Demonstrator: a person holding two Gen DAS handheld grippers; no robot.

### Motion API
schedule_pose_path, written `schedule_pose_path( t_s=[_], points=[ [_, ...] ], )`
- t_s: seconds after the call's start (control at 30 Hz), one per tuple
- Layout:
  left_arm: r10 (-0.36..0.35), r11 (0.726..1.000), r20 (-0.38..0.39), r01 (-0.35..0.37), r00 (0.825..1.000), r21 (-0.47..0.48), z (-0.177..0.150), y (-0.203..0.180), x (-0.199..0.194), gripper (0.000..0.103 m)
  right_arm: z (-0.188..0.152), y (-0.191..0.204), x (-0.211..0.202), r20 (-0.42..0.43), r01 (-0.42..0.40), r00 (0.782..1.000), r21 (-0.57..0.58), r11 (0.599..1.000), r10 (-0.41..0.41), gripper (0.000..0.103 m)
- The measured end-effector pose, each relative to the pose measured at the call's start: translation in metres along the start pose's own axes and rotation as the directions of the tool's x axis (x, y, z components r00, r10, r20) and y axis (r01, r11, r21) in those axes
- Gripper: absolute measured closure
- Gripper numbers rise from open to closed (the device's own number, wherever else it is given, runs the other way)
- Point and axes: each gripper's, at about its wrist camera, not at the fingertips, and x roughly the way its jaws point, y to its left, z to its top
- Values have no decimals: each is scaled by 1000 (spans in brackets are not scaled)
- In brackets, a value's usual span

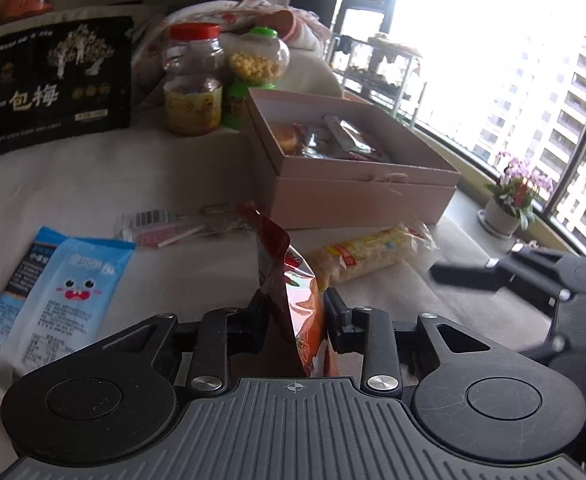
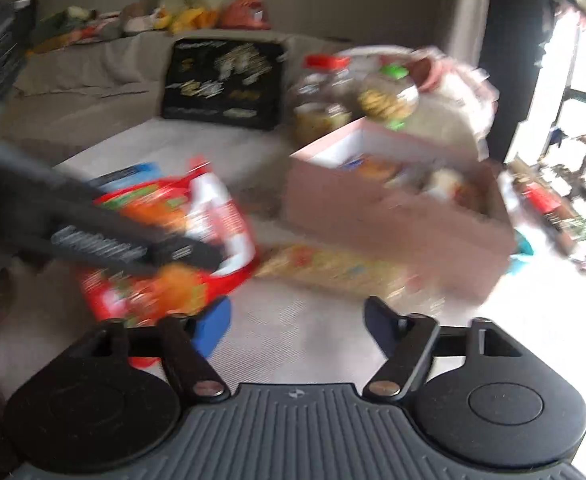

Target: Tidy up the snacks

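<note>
My left gripper (image 1: 293, 312) is shut on a red and orange snack bag (image 1: 293, 292), held edge-on above the white cloth. The same bag (image 2: 165, 240) shows in the blurred right wrist view, in the left gripper (image 2: 197, 258). An open pink box (image 1: 357, 168) with several snack packs stands ahead to the right; it also shows in the right wrist view (image 2: 393, 216). A yellow cracker roll (image 1: 369, 254) lies in front of it. My right gripper (image 2: 297, 324) is open and empty over the cloth, and appears at the right in the left wrist view (image 1: 453, 274).
Blue and white packets (image 1: 53, 292) lie at the left, a pink barcoded pack (image 1: 165, 228) in the middle. A black plum bag (image 1: 57, 80), a red-lid jar (image 1: 193, 80) and a green-lid jar (image 1: 257, 64) stand behind. A flower pot (image 1: 509, 204) sits on the windowsill.
</note>
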Motion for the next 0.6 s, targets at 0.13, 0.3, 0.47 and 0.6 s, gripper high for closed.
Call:
schedule_pose_path(
  t_s=[0.13,0.3,0.47,0.6],
  points=[
    [-39,997,15,39,999,-60,-7,11,-6,70,25,-32,11,-13,31,999,93,995,-30,21],
    [-28,995,45,32,999,-92,-13,21,-18,70,49,-68,46,-98,66,994,190,980,-48,21],
    [18,992,77,-8,997,-127,-15,32,-29,70,51,-82,77,-170,40,986,264,964,5,21],
    [31,989,78,-19,996,-149,-16,37,-33,70,46,-71,88,-210,12,976,282,959,49,36]
  ],
)
